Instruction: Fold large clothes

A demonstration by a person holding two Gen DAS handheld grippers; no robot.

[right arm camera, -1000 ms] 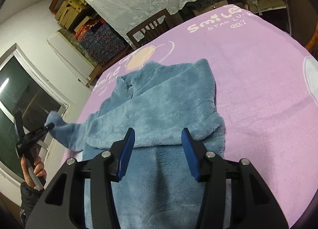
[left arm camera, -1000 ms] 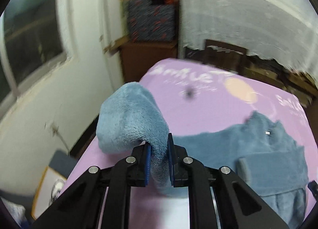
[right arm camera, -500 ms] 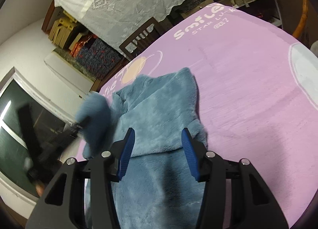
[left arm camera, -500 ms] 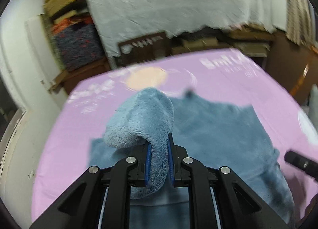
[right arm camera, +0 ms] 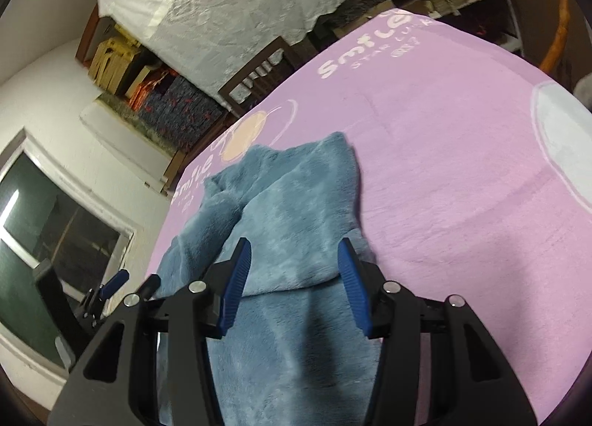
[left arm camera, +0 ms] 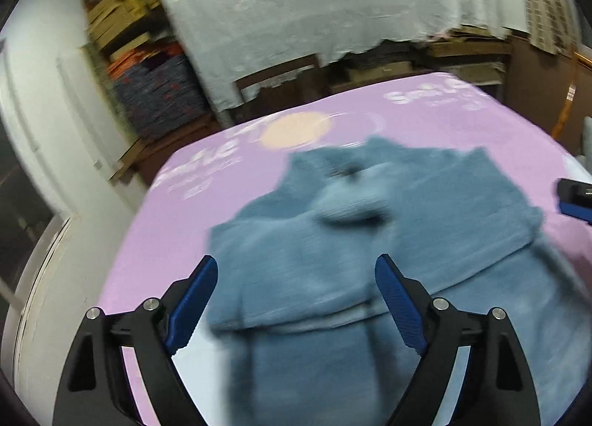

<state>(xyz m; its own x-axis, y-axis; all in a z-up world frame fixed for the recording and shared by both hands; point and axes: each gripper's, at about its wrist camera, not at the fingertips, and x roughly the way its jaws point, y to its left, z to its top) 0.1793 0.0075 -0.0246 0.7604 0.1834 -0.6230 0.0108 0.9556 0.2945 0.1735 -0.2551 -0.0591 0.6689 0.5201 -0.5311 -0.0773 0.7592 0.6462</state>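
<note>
Blue pads on the left tool [left arm camera: 296,291] stand wide apart with nothing between them; it hangs above the near-left part of the fleece [left arm camera: 333,278], not touching it as far as the blurred left view shows. The right tool [right arm camera: 292,281] is likewise spread and empty, poised over the garment's near middle, and its tip shows at the right edge of the left view.

The fleece, a big grey-blue plush garment, lies flat on the pink blanket [right arm camera: 444,167] that covers the worktop, towards the left side and running from the near edge up to the peach circle [right arm camera: 242,141] printed at the far left. Both sleeves appear to be folded in across the body: one lies as a band with a straight lower edge across the chest, and a second thick roll slants down from the far-left shoulder on top of it. The collar sits at the far end. The lower part of the garment runs on towards the viewer, under both tools, still at full length.

By my reading, the sleeve folds are done and the lengthwise folds remain: the hem needs bringing up to the collar, perhaps twice for a piece this bulky, then some smoothing. The left edge looks a little uneven and may want squaring first. Beyond the blanket stand a chair [right arm camera: 255,74] and a lace cloth [right arm camera: 240,0].
</note>
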